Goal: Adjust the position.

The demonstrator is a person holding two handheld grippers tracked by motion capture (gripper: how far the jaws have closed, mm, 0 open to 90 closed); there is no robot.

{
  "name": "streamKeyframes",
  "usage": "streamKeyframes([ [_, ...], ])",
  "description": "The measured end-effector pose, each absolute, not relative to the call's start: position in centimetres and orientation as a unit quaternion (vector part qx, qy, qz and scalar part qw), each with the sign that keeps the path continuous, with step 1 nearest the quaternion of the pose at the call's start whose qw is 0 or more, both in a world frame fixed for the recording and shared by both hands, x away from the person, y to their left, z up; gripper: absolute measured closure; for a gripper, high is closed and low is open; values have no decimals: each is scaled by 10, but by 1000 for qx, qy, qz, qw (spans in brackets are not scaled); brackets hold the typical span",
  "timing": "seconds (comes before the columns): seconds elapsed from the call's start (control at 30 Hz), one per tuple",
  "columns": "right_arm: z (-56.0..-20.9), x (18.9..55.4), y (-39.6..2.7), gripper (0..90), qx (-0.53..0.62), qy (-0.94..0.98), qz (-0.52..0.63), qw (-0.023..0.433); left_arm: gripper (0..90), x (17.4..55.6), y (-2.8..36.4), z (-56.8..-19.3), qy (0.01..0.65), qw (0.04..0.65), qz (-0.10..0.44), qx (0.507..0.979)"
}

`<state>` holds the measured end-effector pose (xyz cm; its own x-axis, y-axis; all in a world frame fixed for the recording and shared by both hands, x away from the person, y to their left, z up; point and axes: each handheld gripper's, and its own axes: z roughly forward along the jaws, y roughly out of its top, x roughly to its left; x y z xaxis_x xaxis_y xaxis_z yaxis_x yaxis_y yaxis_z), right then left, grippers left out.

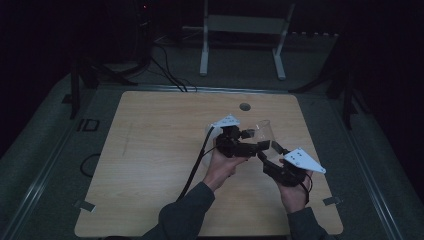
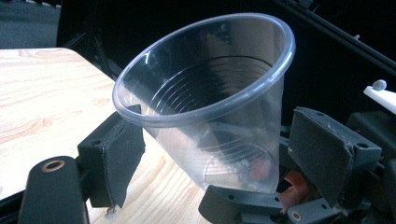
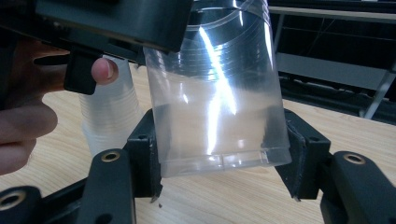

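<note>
Right of frame centre: clear ribbed plastic cup (image 1: 264, 131) clamped low by right gripper (image 1: 270, 151); left gripper (image 2: 219, 158) spread around it, wooden tabletop (image 1: 150, 150) bare leftward.

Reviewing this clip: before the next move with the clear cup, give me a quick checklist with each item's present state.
1. Right gripper around clear cup base, jaws on both sides: ok.
2. Firm pad contact on the cup: cannot tell.
3. Left gripper jaws flank the cup; actual grip: cannot tell.
4. Cup empty: ok.
5. Cup lifted off the table: ok.
6. Stack of cups standing upright behind: ok.
</note>
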<state>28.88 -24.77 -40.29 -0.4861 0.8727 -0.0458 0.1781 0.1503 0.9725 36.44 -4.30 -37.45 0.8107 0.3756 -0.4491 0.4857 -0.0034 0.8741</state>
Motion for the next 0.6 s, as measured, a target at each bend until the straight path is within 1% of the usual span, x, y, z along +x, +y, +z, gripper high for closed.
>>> streamKeyframes([
  [0.33, -405, 288, -246, 414, 383, 685, 526, 328, 208, 365, -42, -375, 312, 648, -54, 693],
  [0.6, -405, 288, -246, 413, 377, 689, 525, 327, 251, 366, -44, -377, 321, 656, -65, 680],
])
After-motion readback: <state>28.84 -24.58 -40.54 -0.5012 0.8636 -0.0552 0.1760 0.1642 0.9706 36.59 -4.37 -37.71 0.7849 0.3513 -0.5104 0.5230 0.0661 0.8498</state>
